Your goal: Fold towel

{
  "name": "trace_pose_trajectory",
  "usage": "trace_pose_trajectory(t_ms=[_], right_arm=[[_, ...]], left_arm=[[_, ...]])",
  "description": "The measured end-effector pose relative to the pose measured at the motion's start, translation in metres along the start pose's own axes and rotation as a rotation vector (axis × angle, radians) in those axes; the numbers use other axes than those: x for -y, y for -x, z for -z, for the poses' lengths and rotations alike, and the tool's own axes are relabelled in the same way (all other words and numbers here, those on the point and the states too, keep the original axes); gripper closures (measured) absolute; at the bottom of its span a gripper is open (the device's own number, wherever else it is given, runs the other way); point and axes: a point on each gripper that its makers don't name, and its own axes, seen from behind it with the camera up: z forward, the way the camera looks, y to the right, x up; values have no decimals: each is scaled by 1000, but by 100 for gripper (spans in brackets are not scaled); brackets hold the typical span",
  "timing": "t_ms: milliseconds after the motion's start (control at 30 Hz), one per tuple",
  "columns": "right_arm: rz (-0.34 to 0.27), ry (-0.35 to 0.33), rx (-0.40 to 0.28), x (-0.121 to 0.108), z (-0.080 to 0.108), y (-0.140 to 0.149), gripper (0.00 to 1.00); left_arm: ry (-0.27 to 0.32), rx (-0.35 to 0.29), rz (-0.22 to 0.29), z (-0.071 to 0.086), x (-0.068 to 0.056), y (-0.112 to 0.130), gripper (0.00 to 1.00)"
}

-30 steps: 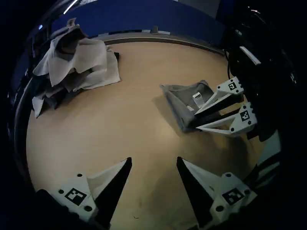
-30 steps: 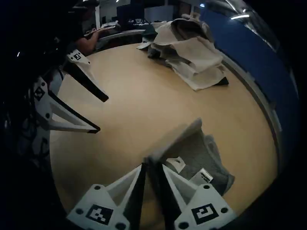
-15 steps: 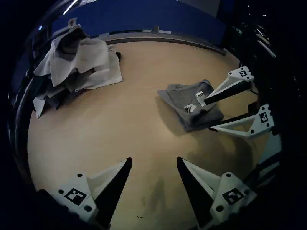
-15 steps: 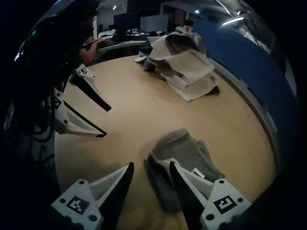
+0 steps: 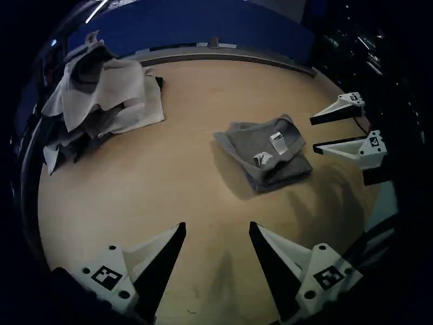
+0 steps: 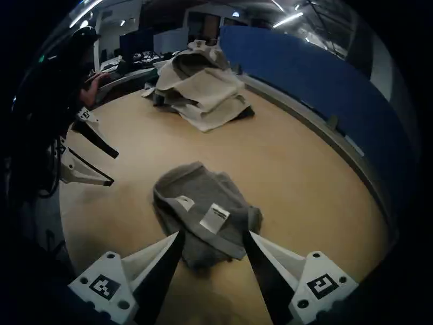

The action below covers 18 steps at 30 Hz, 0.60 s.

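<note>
A folded grey towel [image 5: 263, 153] with two white tags on top lies flat on the round wooden table [image 5: 178, 162]. In the right gripper view the grey towel [image 6: 203, 214] sits just beyond my right gripper [image 6: 212, 241], which stands open and holds nothing. My left gripper [image 5: 216, 230] is open over bare wood, well short of the towel. The left gripper view also catches the right gripper [image 5: 314, 135] at the table's right edge, a little apart from the towel. The left gripper [image 6: 111, 170] appears at the left of the right gripper view.
A heap of white and dark towels [image 5: 100, 103] lies at the far left of the table, seen again as the pile [image 6: 200, 89] at the back. A blue partition [image 5: 205, 24] runs behind the table. A person's hand [image 6: 89, 95] rests at a desk beyond.
My right gripper let go of the grey towel, opened, and drew back toward the table's edge. The towel dropped flat into its fold. My left gripper stayed put.
</note>
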Motion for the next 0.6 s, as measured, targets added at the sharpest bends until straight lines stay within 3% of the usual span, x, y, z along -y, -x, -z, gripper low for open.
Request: trace_pose_trajectory(t_ms=[333, 600], right_arm=[[-36, 31, 35, -21, -5, 23, 19], [-72, 36, 88, -31, -19, 45, 19]], left_arm=[[1, 4, -6, -1, -2, -2, 13], [-2, 9, -3, -1, -1, 1, 14]])
